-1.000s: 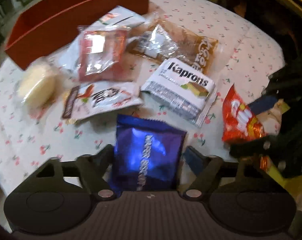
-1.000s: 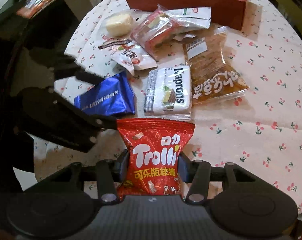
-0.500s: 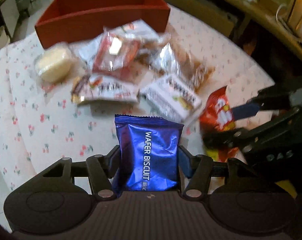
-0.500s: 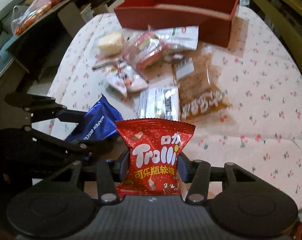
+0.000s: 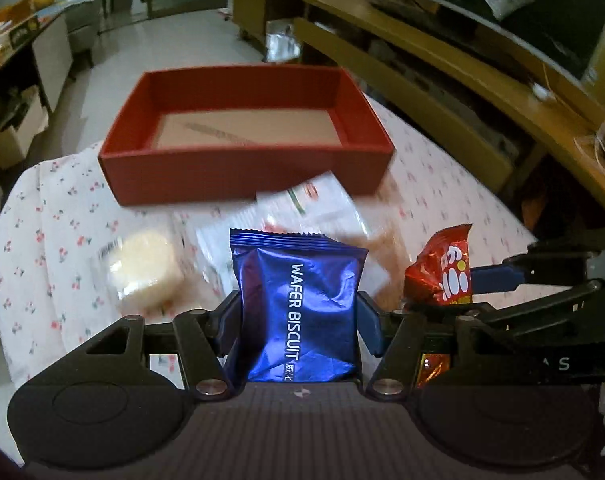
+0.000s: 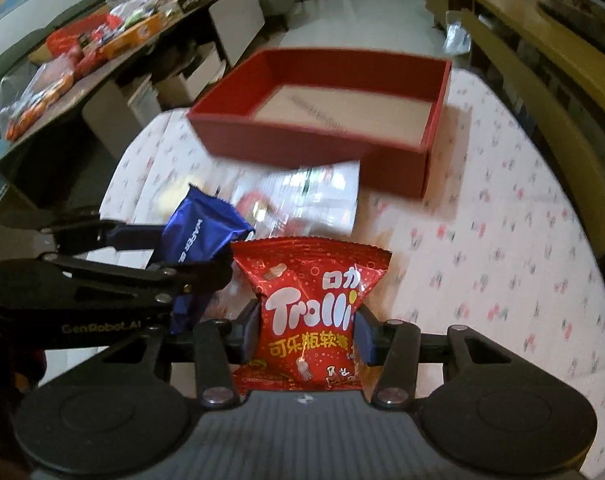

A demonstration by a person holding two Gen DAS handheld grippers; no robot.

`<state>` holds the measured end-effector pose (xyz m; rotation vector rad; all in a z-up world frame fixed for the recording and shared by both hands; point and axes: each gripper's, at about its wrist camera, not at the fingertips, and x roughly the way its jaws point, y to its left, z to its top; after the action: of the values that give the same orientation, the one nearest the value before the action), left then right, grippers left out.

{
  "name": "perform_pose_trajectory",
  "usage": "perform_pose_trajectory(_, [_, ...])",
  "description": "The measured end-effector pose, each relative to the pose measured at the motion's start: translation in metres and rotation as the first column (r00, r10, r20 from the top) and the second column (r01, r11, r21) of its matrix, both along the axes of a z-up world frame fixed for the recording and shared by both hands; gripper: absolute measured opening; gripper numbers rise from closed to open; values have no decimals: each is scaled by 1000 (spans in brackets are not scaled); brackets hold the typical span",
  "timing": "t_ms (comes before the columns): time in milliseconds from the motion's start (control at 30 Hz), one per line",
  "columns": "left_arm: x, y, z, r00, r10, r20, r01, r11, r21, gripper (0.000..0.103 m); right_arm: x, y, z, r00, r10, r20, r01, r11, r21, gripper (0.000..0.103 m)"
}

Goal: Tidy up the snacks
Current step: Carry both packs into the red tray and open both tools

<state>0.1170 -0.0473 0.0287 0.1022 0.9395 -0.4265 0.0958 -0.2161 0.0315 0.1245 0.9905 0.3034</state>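
- The table (image 5: 42,216), round-edged and covered in a white cloth with small cherry prints, carries everything in both views.
- The red box (image 5: 246,176) sits at the far side of the table, open on top, with a bare brown floor inside and nothing in it; in the right wrist view it (image 6: 406,172) lies ahead and slightly right.
- A loose heap of clear and white packets (image 5: 310,208) lies on the cloth just in front of the box's near wall, blurred; the same heap shows in the right wrist view (image 6: 318,192).
- A pale round cake in a clear wrapper (image 5: 142,268) rests on the cloth to the left of that heap, apart from the box.
- The left gripper (image 5: 298,320) is clamped on the blue wafer biscuit pack (image 5: 298,304): its 2 fingers press the pack's sides, and the pack stands upright between them, raised above the table, short of the box.
- The right gripper (image 6: 306,336) is clamped likewise on the red Trolli gummy bag (image 6: 310,316), pinched at its waist by both fingers, upright and clear of the cloth, also short of the box.
- The 2 grippers hang side by side; each view shows the other's pack close beside its own, the Trolli bag at the right (image 5: 446,276) and the blue pack at the left (image 6: 198,236).
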Motion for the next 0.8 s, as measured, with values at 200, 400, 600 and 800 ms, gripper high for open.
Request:
perform_pose_trajectory(200, [30,-6,14,998,42,56,-42,999,11,66,35,-3,13,999,-28,40,29,999,-20,64])
perform_pose_trajectory(400, [67,-11,25,991,87,105,-88,996,11,66,77,-7,25,995,-60,80,62,998,-29,64])
perform_pose_trajectory(600, [100,-21,31,979,111,173,-121,991,53,65,119,-9,27,991,-92,100,96,995,-36,63])
perform_pose_trajectory(800, [134,-25,27,971,134,200,-147,988,53,64,156,-11,25,985,-114,133,123,990,-64,63])
